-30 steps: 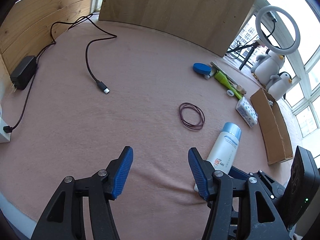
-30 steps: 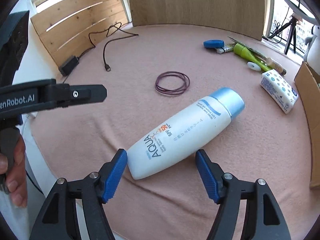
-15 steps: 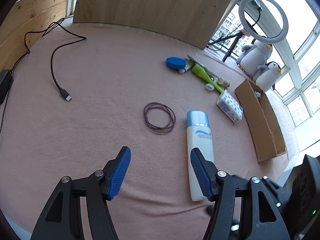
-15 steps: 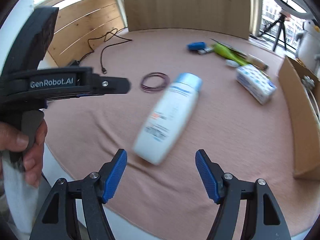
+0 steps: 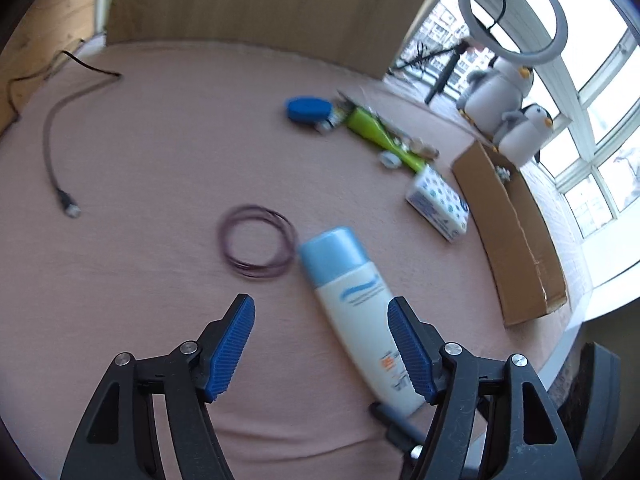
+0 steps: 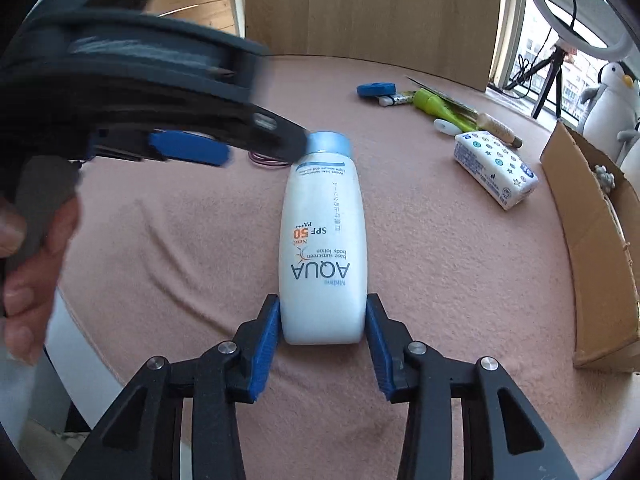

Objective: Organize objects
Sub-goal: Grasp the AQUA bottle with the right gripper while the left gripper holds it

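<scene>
A white sunscreen bottle (image 6: 323, 232) with a light blue cap lies flat on the pink cloth, cap pointing away. My right gripper (image 6: 323, 300) is shut on its base, one blue pad against each side. In the left wrist view the same bottle (image 5: 352, 292) runs diagonally under the right finger of my left gripper (image 5: 320, 302), which hangs open above the cloth and holds nothing. A coil of purple bands (image 5: 258, 246) lies just left of the cap. The left gripper (image 6: 188, 152) appears blurred at the upper left of the right wrist view, held by a hand (image 6: 28, 260).
An open cardboard box (image 5: 516, 232) stands at the right edge, with plush penguins (image 5: 500, 92) and a ring light behind it. A tissue pack (image 5: 438, 206), a green tube (image 5: 376, 130) and a blue disc (image 5: 308, 109) lie further back. A black cable (image 5: 60, 184) trails at the left.
My right gripper has lined up with the bottle and shut on its base. The left gripper has swung right, toward the bottle and the bands, and stays open.
</scene>
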Action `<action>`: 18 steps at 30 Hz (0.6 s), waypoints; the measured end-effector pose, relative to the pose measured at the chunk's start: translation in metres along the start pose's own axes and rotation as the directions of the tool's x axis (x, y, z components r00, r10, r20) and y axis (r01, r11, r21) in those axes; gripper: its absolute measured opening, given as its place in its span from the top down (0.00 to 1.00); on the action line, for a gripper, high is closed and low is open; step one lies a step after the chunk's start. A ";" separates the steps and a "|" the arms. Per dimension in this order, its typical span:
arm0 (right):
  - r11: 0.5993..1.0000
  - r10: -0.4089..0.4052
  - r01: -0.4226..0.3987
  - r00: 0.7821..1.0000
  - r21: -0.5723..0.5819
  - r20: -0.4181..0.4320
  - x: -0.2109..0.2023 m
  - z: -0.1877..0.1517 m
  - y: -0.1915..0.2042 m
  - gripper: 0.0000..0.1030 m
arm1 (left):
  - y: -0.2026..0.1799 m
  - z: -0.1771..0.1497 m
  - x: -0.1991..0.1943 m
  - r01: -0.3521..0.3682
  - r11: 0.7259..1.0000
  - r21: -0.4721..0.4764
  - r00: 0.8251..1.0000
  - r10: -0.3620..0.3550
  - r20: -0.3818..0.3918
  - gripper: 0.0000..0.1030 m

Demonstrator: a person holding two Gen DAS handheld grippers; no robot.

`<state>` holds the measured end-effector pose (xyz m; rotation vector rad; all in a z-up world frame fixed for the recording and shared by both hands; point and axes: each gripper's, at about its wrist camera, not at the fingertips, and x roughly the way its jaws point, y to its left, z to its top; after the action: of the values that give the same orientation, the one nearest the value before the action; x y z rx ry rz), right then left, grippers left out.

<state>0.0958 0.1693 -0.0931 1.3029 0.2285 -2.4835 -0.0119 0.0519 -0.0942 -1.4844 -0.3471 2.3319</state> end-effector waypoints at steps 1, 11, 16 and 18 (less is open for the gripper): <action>1.000 -0.002 0.002 1.000 -0.006 0.006 0.000 -0.001 0.001 0.63 | -0.003 0.000 0.006 0.006 1.000 -0.010 1.000 -0.006 -0.013 0.30; 0.999 0.019 -0.018 0.999 -0.037 0.046 -0.006 -0.009 0.002 0.64 | -0.016 0.009 0.033 0.007 0.999 -0.045 0.998 -0.010 -0.062 0.47; 0.999 0.021 -0.019 0.998 -0.027 0.058 -0.010 -0.008 0.000 0.64 | -0.020 0.011 0.026 0.016 0.999 -0.038 0.999 -0.018 -0.042 0.48; 1.000 0.017 -0.015 0.997 -0.026 0.077 -0.016 -0.004 0.000 0.64 | -0.023 0.014 0.019 0.021 0.999 -0.031 0.999 -0.022 -0.027 0.48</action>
<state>0.1072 0.1739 -0.0817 1.1913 0.2299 -2.5030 -0.0284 0.0808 -0.0948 -1.5171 -0.3918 2.2973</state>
